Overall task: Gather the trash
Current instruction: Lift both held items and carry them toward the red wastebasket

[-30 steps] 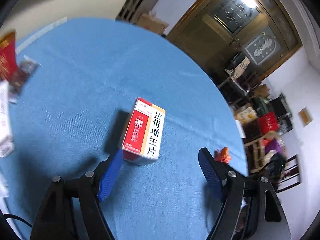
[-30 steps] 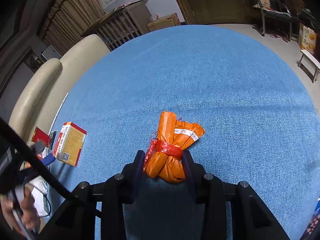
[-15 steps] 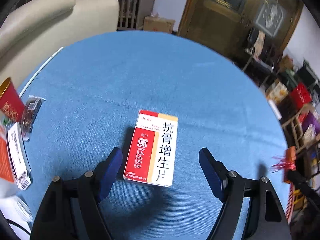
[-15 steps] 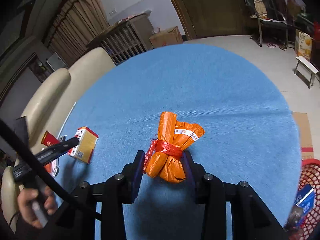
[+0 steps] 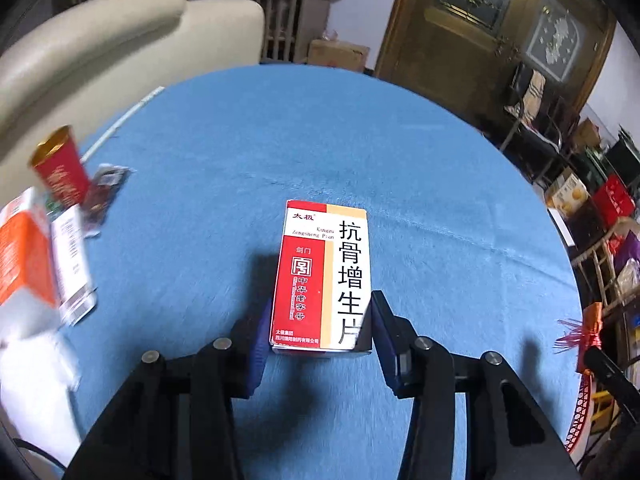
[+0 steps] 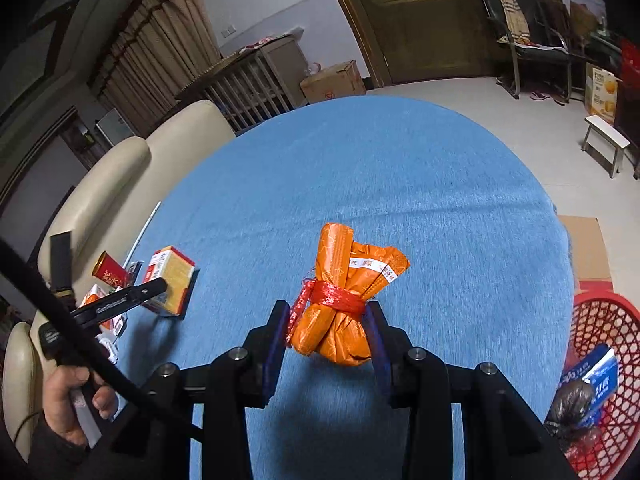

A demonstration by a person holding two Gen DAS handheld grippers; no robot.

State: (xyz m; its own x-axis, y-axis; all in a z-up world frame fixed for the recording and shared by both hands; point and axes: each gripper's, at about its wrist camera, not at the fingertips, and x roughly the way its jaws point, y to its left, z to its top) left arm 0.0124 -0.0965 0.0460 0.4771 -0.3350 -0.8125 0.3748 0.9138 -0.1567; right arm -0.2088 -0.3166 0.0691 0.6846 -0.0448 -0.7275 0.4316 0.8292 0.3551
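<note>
- The left gripper had just been closing, and its blue pads stood against the two long sides of the medicine box, gripping its near end.
- The medicine box, red and white with black characters, lay flat on the blue tablecloth, its far end pointing away from the camera.
- The right gripper was clamped tight on an orange bundle, a folded wrapper tied round the middle with a red band.
- The orange bundle was held clear of the cloth, its shadow falling on the cloth beneath it.
- In the right wrist view, a red mesh basket stood at the lower right beyond the table edge; a blue package and a dark bag lay inside it.
- At the left edge of the table, a red can with a gold rim stood tilted in the blurred view, with a small dark wrapper just beside it and an orange and white carton nearer the camera.
- A cream sofa stood behind the table.
- A hand gripped the handle of the left gripper, seen at the lower left of the right wrist view.
</note>
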